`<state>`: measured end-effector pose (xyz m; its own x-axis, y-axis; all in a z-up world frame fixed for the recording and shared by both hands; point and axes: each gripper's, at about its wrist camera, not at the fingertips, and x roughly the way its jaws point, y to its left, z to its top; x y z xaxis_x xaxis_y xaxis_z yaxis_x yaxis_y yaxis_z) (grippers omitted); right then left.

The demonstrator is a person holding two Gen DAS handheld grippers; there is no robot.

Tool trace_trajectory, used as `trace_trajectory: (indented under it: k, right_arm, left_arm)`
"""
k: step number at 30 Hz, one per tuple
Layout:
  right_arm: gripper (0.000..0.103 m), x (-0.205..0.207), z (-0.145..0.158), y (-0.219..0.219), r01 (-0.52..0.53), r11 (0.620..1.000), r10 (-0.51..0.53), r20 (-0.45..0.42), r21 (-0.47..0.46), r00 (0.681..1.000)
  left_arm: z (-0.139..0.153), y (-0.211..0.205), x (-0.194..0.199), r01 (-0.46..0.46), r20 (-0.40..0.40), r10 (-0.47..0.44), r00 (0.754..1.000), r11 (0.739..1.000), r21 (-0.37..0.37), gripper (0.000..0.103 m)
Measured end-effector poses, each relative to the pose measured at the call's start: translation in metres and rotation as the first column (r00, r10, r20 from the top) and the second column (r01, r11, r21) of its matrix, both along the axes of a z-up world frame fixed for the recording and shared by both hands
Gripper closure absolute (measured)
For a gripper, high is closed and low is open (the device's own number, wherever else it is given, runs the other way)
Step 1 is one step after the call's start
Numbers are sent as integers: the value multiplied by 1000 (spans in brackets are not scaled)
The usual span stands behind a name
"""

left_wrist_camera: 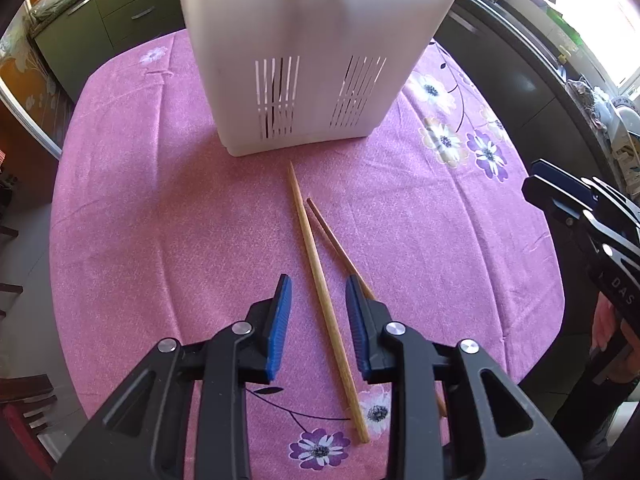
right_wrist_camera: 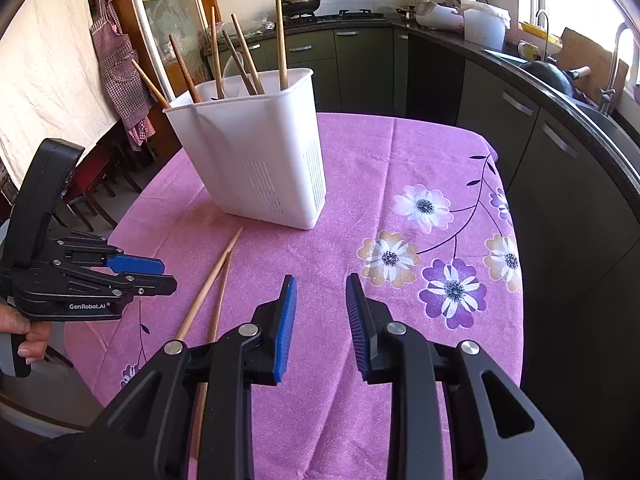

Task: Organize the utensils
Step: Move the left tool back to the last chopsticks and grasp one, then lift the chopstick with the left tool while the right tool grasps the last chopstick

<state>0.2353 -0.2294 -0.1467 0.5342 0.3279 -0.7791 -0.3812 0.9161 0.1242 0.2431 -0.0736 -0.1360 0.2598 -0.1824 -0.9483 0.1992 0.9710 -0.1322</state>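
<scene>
Between the gaping left claw (left_wrist_camera: 318,300), one chopstick (left_wrist_camera: 320,280), right claw (right_wrist_camera: 321,300) gaping, empty

Chopsticks (left_wrist_camera: 316,280) before holder (left_wrist_camera: 308,60) on table (left_wrist_camera: 160,200)

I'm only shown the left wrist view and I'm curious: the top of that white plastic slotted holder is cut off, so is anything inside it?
Observer: Yes. The right wrist view shows six wooden chopsticks standing in the white plastic slotted holder, leaning at different angles.
Operator: Is the other gripper holding something?
Observer: No. The right gripper is open and empty, above the pink flowered tablecloth.
Operator: And mine, from outside?
Observer: The left gripper hangs above the two loose wooden chopsticks on the cloth, not touching them.
</scene>
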Motion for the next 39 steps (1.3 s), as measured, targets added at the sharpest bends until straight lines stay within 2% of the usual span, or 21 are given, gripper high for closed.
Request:
trace_trajectory:
  k: [11,14,17,21,25,29,34,39]
  right_arm:
    - [77,14,-9,-14,17,999,-16,-32,28,999]
    - [77,15,-11,-20,26,999,-24,-35,35,999]
    - [77,16,-12,-21,29,999,-27,-38,36,999]
    - [77,14,-14,-17,17,1000,-16,-45,25,999]
    - [77,13,-18,-4,-13,1000,13,-64,2,998]
    - [77,14,-25,21,-77,997,74,-106,-15,992]
    - [77,17,-37,68,-172,984,161,-174,-52,972]
    - [77,26,-49,113,-243,965,212,-257,-97,943]
  left_arm:
    - [-37,-16,31,-34,-101,42,994,997,74,85]
    - [-39,-20,33,-26,-100,35,994,995,91,86]
    - [-39,-23,34,-19,-97,30,995,994,112,94]
    - [-37,-22,35,-27,-99,36,994,995,93,96]
    - [-19,-4,25,-44,-50,47,998,998,53,96]
    - [16,13,8,-51,48,50,998,999,16,96]
    - [57,36,-17,-45,167,48,985,999,-20,96]
    - [70,51,-37,-38,227,46,973,999,-37,96]
